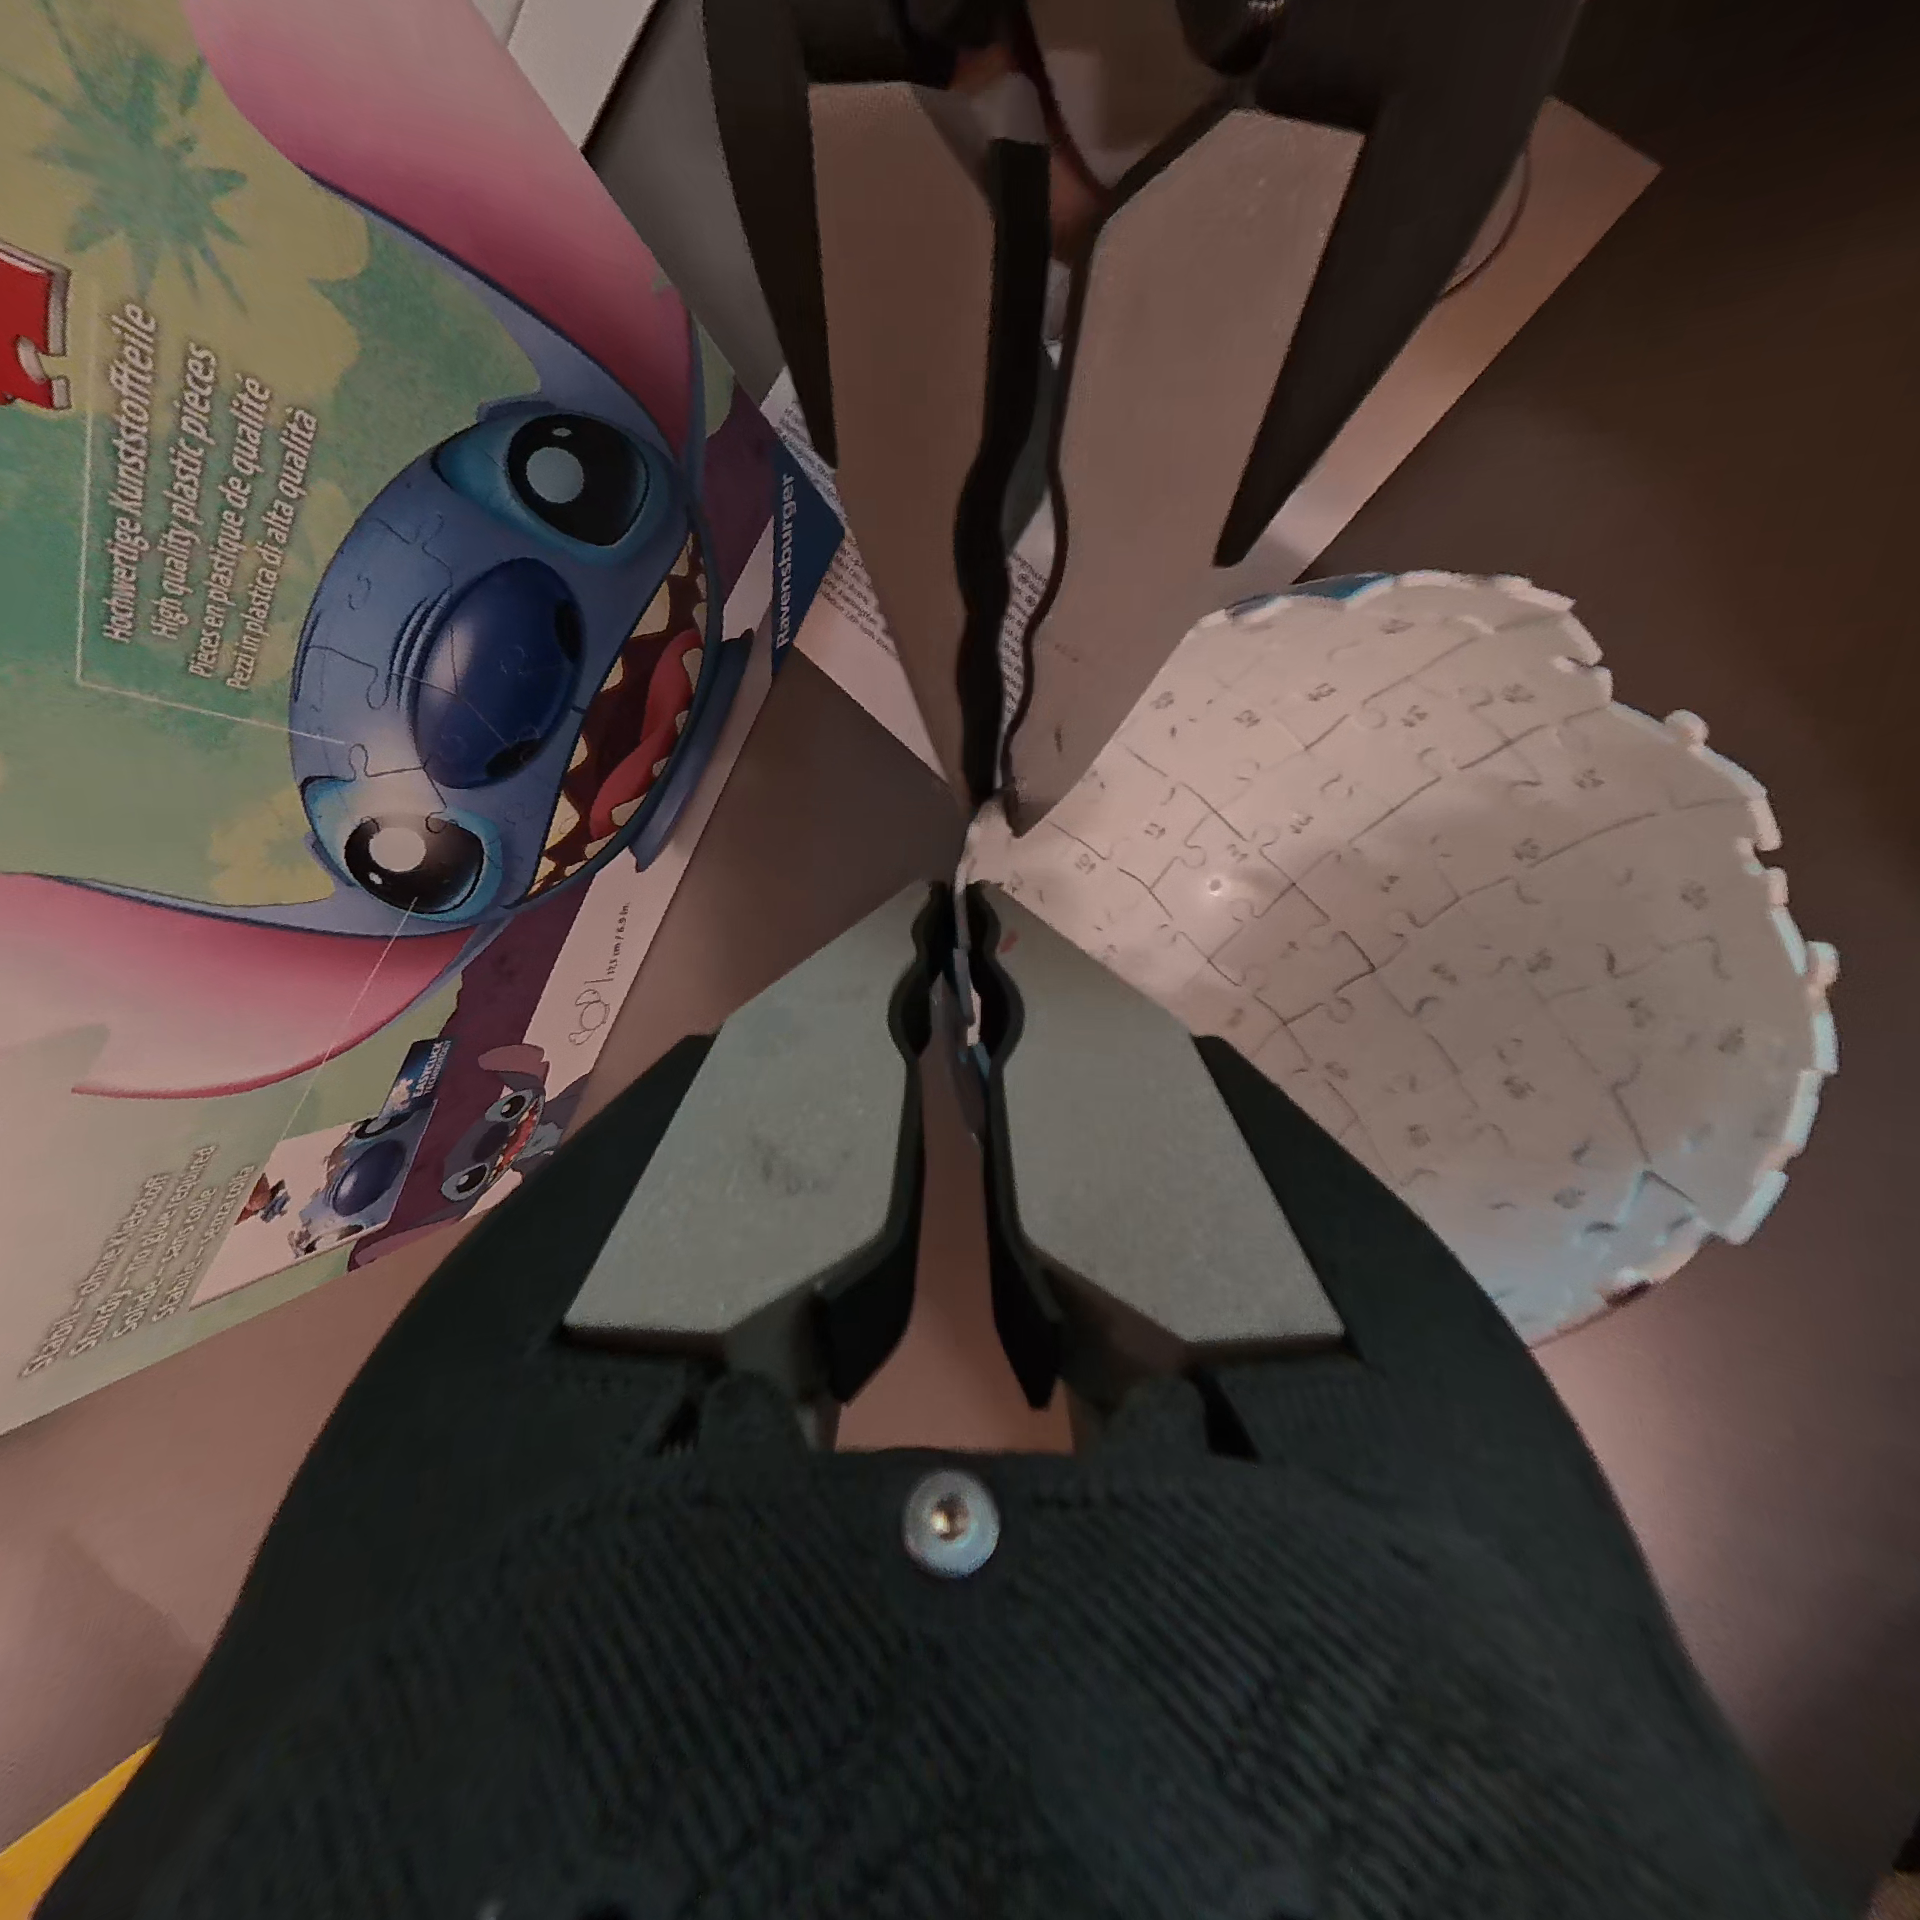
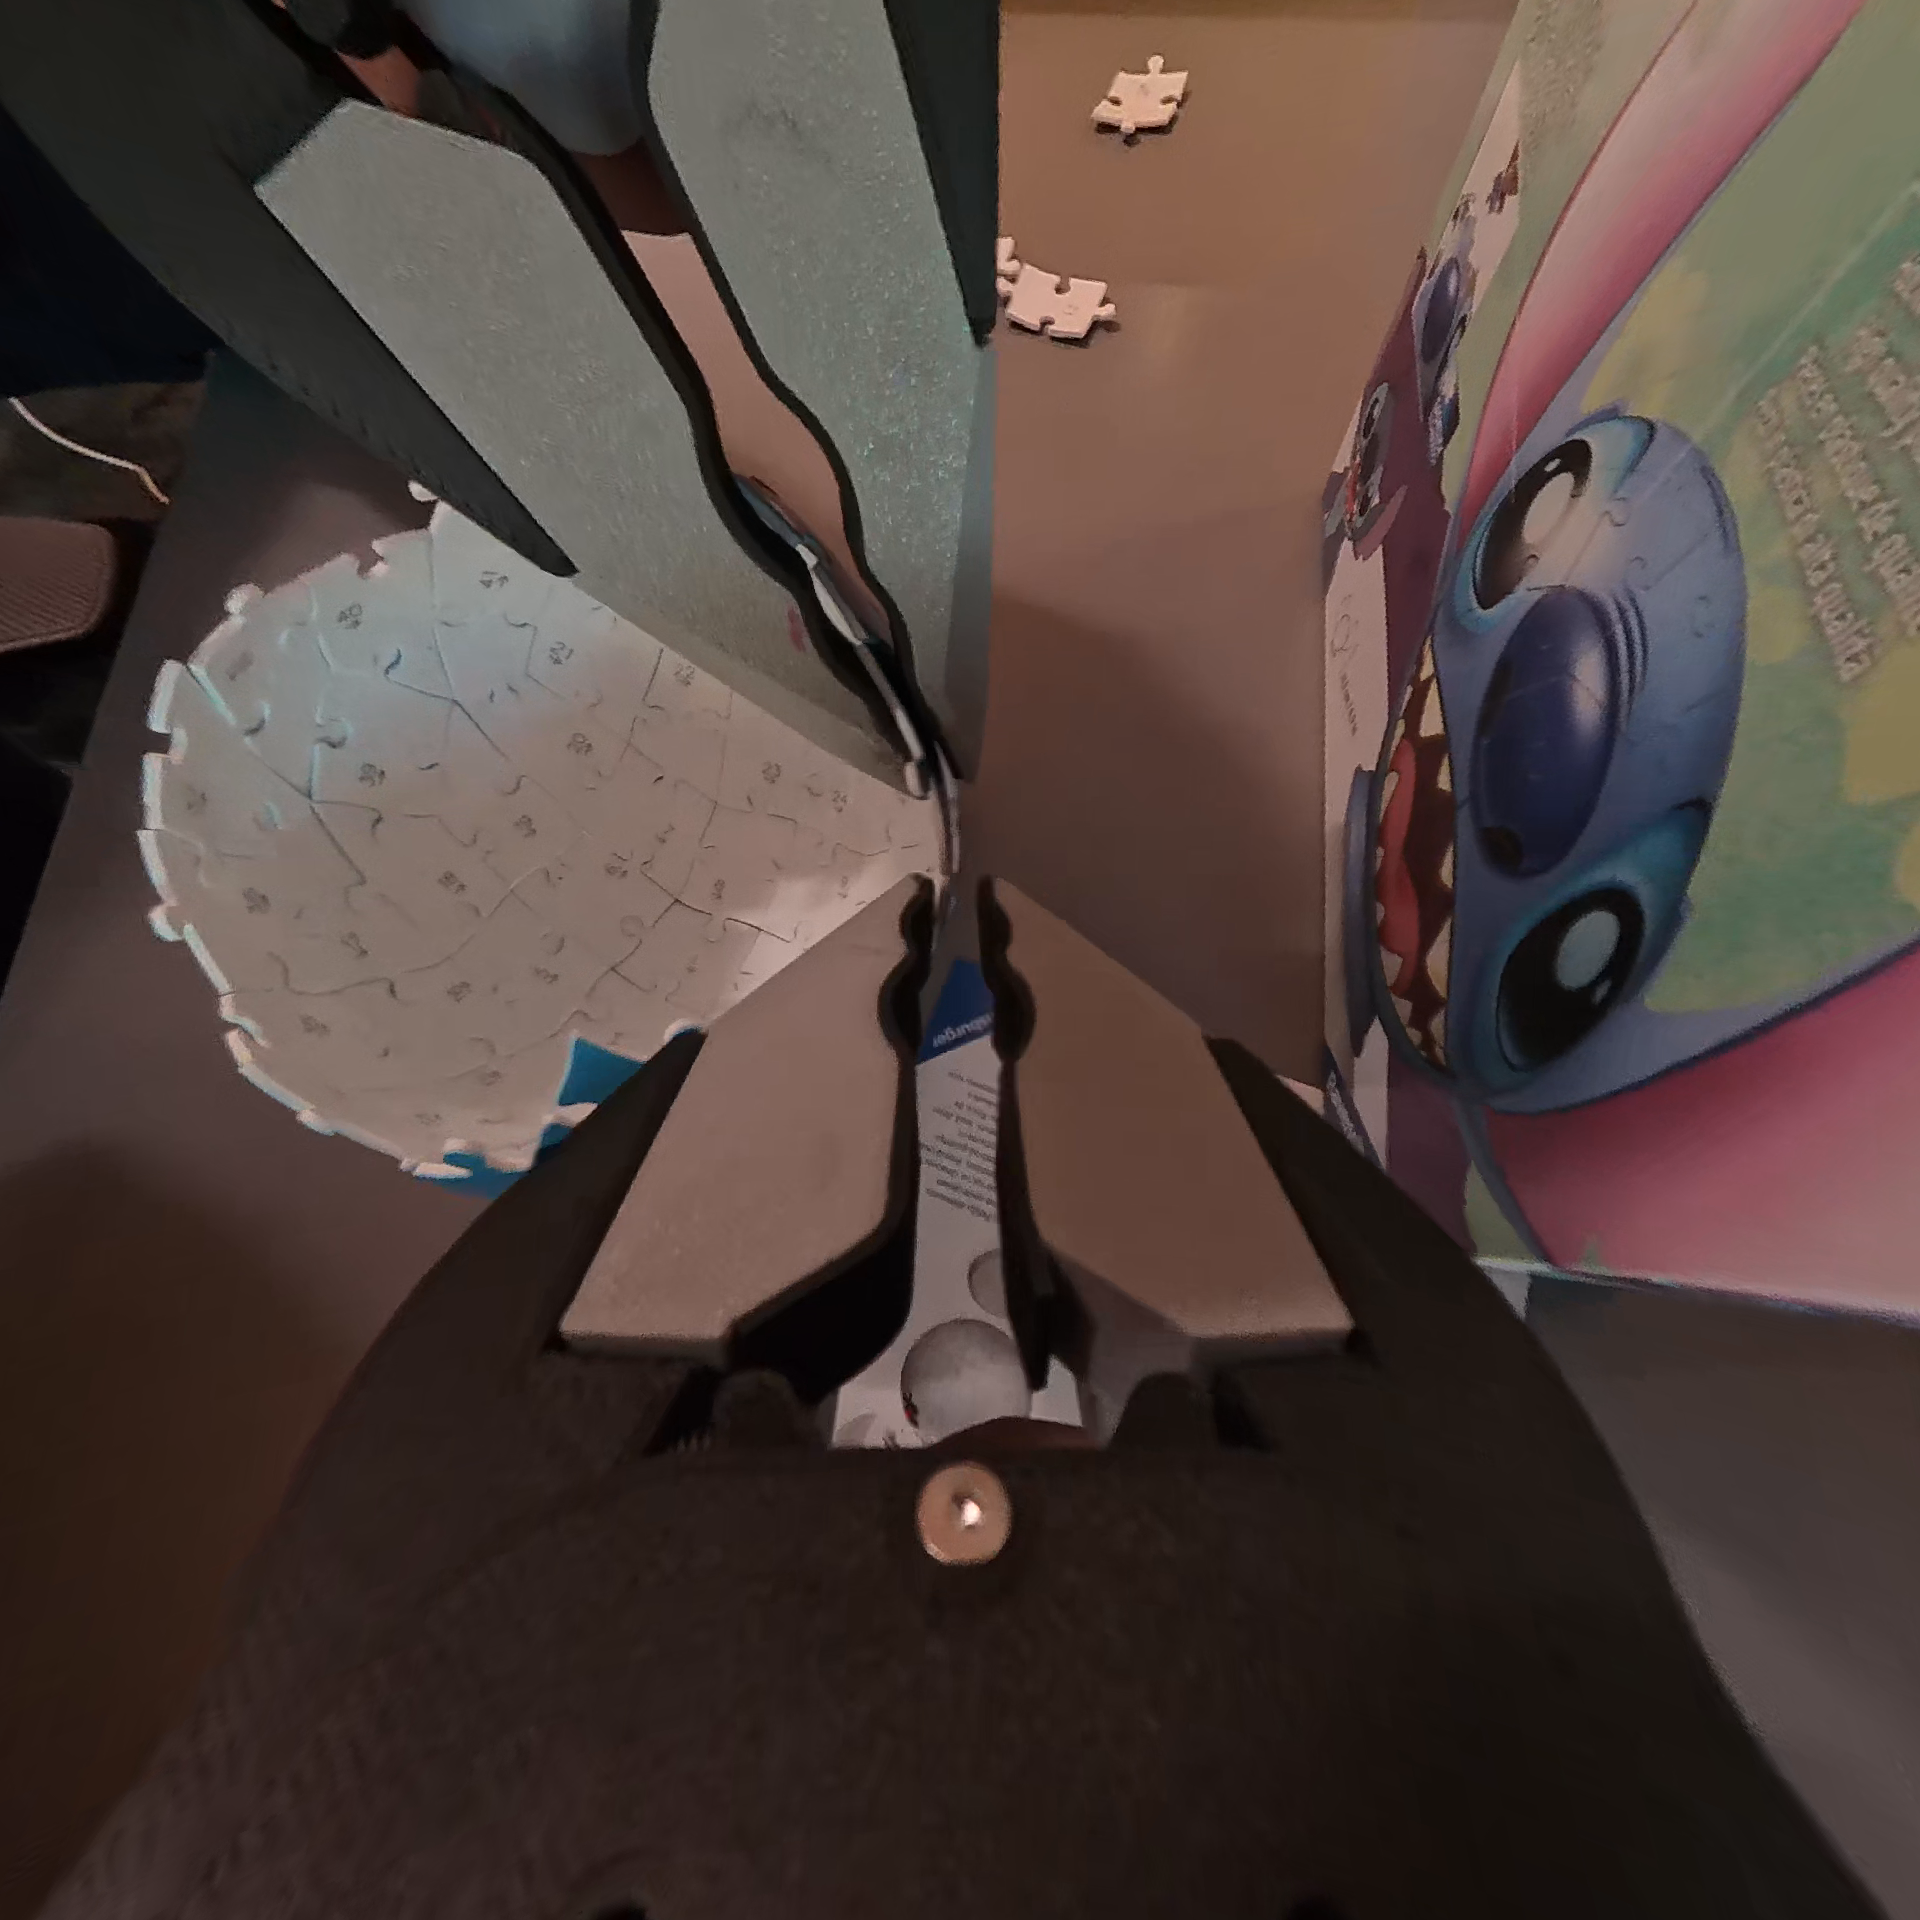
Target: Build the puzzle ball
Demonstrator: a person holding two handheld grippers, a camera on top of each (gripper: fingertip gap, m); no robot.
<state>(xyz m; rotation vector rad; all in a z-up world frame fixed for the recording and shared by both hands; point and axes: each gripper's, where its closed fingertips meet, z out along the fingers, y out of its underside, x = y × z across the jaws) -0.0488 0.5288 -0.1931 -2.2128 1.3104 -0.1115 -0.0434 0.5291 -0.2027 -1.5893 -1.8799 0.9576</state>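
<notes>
The half-built puzzle ball (image 1: pixel 1455 935) is a white bowl of joined numbered pieces, open side toward me, with a blue outside; it also shows in the right wrist view (image 2: pixel 416 862). My left gripper (image 1: pixel 961 904) is shut on a small blue-and-white puzzle piece (image 1: pixel 964 1003) and holds it at the bowl's near rim. My right gripper (image 2: pixel 951 894) is shut on that thin rim, tip to tip with the left one. The right gripper enters the left wrist view from the top (image 1: pixel 992 805). The left gripper (image 2: pixel 925 769) and its piece (image 2: pixel 821 582) enter the right wrist view from the upper left.
The colourful puzzle box (image 1: pixel 312 623) lies flat beside the ball, and shows at the right in the right wrist view (image 2: pixel 1662 727). A printed leaflet (image 2: pixel 956 1122) lies under the grippers. Two loose white pieces (image 2: pixel 1143 99) (image 2: pixel 1060 301) lie farther off on the brown table. The grippers are tip to tip, or close to it.
</notes>
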